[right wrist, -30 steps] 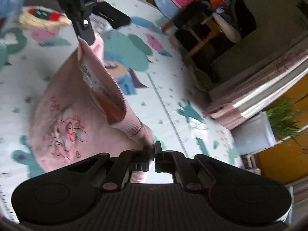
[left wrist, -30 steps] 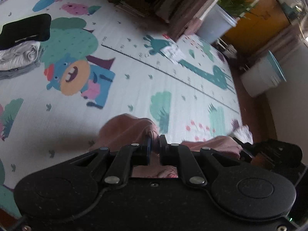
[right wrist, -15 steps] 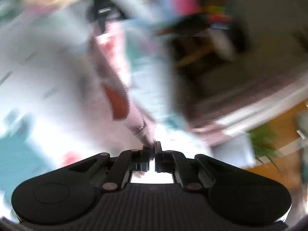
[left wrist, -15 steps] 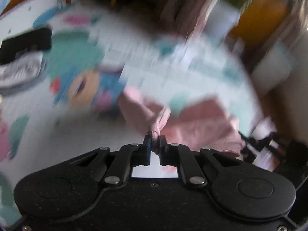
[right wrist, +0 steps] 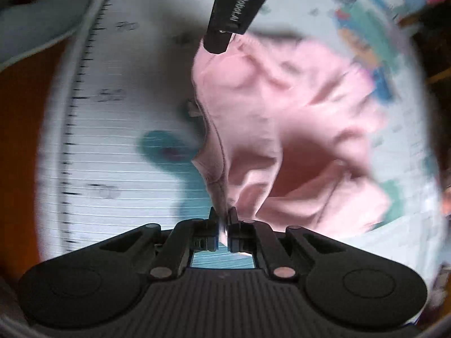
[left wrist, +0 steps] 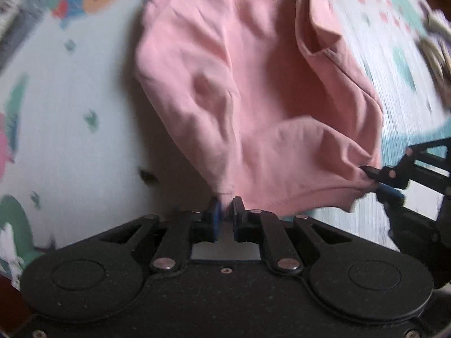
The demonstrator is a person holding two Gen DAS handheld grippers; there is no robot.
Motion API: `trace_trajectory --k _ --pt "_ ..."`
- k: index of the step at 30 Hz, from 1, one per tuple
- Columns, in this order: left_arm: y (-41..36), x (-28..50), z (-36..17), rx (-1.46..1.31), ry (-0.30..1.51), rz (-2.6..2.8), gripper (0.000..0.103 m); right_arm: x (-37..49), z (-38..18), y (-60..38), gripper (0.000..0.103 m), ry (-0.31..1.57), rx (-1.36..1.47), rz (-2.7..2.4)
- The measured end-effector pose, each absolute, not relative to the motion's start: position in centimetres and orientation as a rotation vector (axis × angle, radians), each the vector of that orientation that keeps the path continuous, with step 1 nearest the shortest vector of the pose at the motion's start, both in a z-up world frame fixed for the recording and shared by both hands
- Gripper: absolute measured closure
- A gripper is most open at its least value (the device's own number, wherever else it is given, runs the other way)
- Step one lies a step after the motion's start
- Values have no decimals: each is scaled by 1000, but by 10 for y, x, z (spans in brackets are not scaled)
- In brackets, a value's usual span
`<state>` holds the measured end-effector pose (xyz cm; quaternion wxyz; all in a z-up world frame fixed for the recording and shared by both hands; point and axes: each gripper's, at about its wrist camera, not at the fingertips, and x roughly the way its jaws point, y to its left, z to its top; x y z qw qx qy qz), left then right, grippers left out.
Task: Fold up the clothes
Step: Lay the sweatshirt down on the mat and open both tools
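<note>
The pink garment (left wrist: 267, 90) is hanging bunched across the frame's middle above the play mat (left wrist: 84, 90). You are pinching thin edges with left tongs (left wrist: 224, 207) and right tongs (right wrist: 224, 217); either could be slipping free.

left gripper (left wrist: 225, 207) clamped, right gripper (right wrist: 224, 216) seemingly clamped

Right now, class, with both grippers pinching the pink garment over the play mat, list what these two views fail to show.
- Pink garment: its printed front, if any, faces away in both views; the kind of garment is unclear.
- Right gripper: motion blur smears the hem it pinches.
- Left gripper: in the right wrist view only a finger is visible, the rest cut off by the top edge.
- Play mat: scale numbers blurred, unreadable.
</note>
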<state>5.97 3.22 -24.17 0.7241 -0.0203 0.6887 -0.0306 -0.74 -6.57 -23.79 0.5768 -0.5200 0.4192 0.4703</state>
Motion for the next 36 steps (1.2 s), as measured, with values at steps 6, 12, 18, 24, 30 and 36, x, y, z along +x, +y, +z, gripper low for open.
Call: trace_trajectory --k 6,12,18,24,30,36 --pt "43 68 -239 -72 1572 -47 56 -21 -239 -66 70 1140 -1085 1243" --pt "75 99 -193 -211 1371 34 56 24 -209 -87 70 1148 -864 1236" --pt "92 154 -148 -194 1224 -6 56 120 -193 -140 70 1218 -349 856" --pt "93 200 -149 -17 1173 -166 56 174 -202 -188 69 1164 -88 617" --pt "99 224 -184 58 1100 -261 57 204 -233 -206 69 1133 10 522" --pt "108 247 -224 30 1074 -279 57 228 -260 -214 69 1106 99 486"
